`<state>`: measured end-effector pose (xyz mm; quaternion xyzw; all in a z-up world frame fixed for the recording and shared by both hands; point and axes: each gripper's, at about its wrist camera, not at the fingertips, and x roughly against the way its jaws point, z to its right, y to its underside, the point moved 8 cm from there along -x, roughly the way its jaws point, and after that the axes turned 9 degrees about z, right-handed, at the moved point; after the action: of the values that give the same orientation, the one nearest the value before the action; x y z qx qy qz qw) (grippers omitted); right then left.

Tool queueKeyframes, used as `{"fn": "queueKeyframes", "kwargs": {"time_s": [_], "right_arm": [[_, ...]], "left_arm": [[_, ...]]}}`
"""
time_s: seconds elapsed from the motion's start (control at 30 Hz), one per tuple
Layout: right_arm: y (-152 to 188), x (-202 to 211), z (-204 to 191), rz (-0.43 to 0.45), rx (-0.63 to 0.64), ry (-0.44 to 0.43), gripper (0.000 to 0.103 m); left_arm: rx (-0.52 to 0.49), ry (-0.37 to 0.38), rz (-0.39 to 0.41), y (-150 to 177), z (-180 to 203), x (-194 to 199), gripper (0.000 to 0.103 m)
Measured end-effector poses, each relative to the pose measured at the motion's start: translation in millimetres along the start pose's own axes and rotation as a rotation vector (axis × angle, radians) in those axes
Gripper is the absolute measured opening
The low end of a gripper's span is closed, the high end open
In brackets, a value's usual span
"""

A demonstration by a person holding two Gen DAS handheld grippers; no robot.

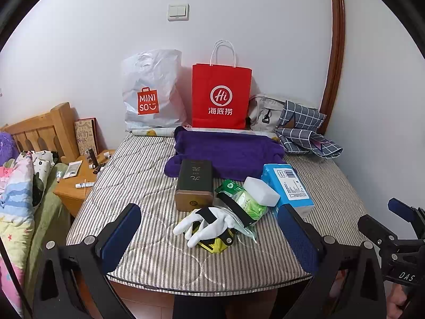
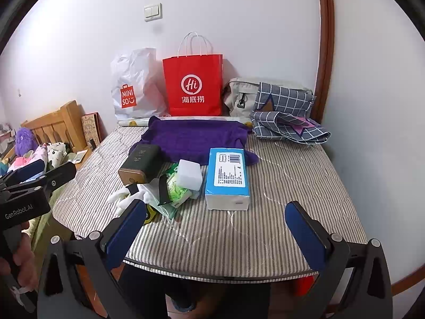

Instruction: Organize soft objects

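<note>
A white-walled bedroom with a wall switch [image 1: 178, 12] and a brown door frame [image 1: 336, 45] at the right holds a striped mattress [image 1: 138, 164] on which everything lies. Against the wall stand a red paper bag [image 1: 221, 97] printed "Hi" with Chinese characters and, to its left, a white plastic bag [image 1: 152, 90] marked "MINISO"; a grey bag [image 1: 264, 113] and a grey checked cloth [image 1: 305, 130] lie to the right. In front of them a purple towel [image 1: 228, 154] is spread flat. Nearer lie a blue-and-white tissue pack [image 1: 288, 188] with a barcode label, a dark tin [image 1: 195, 186] with gold characters, a white block [image 1: 261, 191] touching the tissue pack, a green-printed clear packet [image 1: 247, 202], a white glove [image 1: 209, 224] crossed by a black strap, and something yellow [image 1: 220, 242] under the glove.

The left claw [image 1: 209, 236] hangs wide apart over the mattress's near edge, level with the glove; the right claw [image 2: 216, 228] is also spread wide, empty, in front of the tissue pack.

Only the left wrist view shows a wooden nightstand [image 1: 79, 180] with small tubes, and the other tool's "DAS" lettering. Only the right wrist view shows "GenRobot.AI" on the left tool, a hand [image 2: 16, 260] gripping it, and a purple plush toy [image 2: 24, 139].
</note>
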<state>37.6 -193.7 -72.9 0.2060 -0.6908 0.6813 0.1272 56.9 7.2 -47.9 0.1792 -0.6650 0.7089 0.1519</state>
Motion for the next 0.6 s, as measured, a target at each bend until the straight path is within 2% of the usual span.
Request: {"fn": "queueKeyframes", "kwargs": {"time_s": [0.6], "right_arm": [[1.8,-1.6,0.2,0.004,-0.008,-0.008,0.103]], "left_arm": [[-0.001,0.000,-0.001,0.3,3.5,0.2,0.103]]}}
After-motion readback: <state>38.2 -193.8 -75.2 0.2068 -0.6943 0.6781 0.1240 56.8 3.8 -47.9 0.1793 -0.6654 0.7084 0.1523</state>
